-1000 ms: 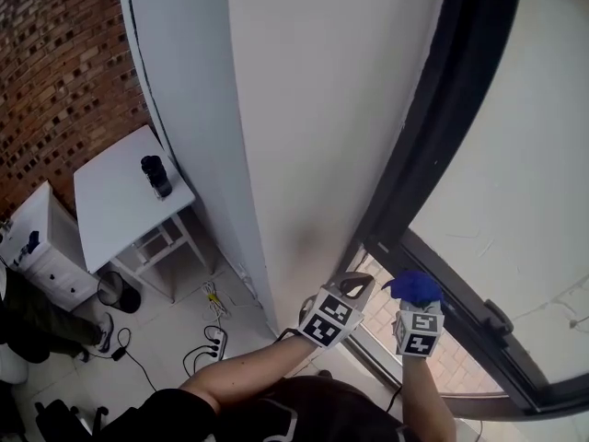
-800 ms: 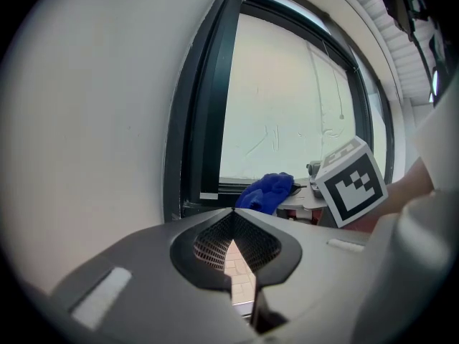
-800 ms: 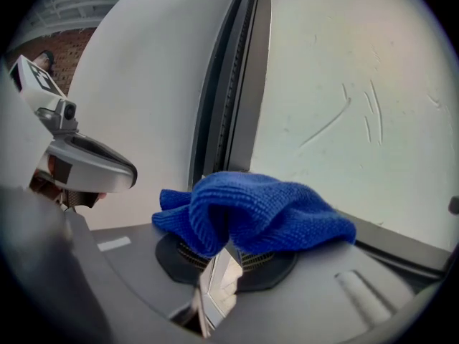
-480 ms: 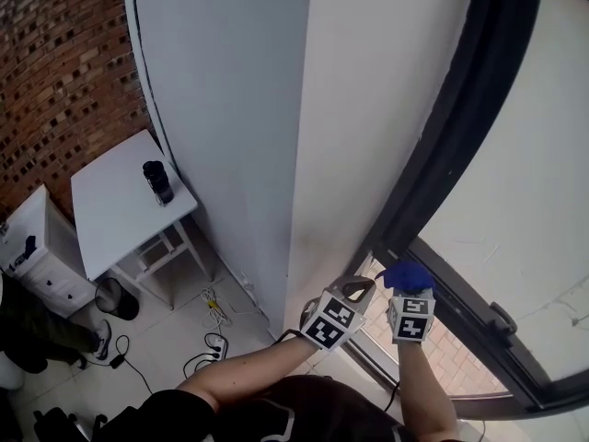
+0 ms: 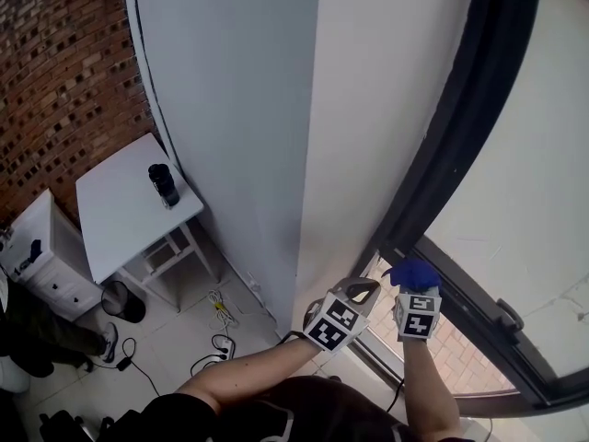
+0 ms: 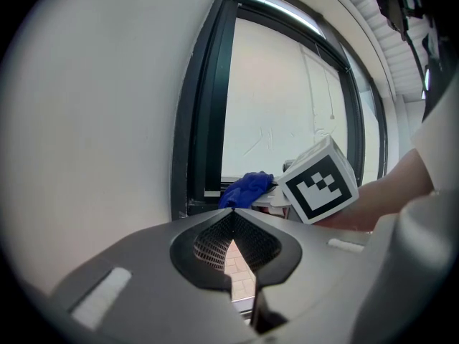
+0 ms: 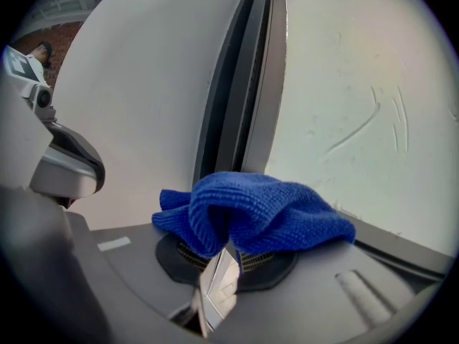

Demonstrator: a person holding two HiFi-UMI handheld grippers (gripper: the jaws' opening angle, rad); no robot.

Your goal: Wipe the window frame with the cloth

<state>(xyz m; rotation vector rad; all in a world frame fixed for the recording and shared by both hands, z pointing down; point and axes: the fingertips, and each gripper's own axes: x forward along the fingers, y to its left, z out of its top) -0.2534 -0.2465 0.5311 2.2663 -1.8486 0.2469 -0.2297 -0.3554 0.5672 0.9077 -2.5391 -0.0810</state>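
Observation:
A bunched blue cloth (image 5: pixel 411 273) (image 7: pixel 252 213) (image 6: pixel 246 189) is pinched in my right gripper (image 5: pixel 412 284), whose jaws are shut on it. It hangs just short of the black window frame (image 5: pixel 460 127) (image 7: pixel 240 99) (image 6: pixel 204 120), near the lower corner where the upright meets the bottom rail. My left gripper (image 5: pixel 361 289) (image 6: pixel 231 217) sits just left of it, jaws shut with nothing between them, close to the white wall. The right gripper's marker cube (image 6: pixel 318 182) shows in the left gripper view.
A white wall (image 5: pixel 359 109) runs left of the frame. Below left stand a white side table (image 5: pixel 120 210) with a dark cup (image 5: pixel 165 184), a cabinet (image 5: pixel 37 256), a bin (image 5: pixel 122 300) and floor cables (image 5: pixel 221 325). A brick wall (image 5: pixel 64 72) is far left. A window handle (image 5: pixel 506 316) sits on the bottom rail.
The view has swung so the wall corner shows more. Both grippers shifted slightly right and up toward the frame's lower corner; the cloth stays held.

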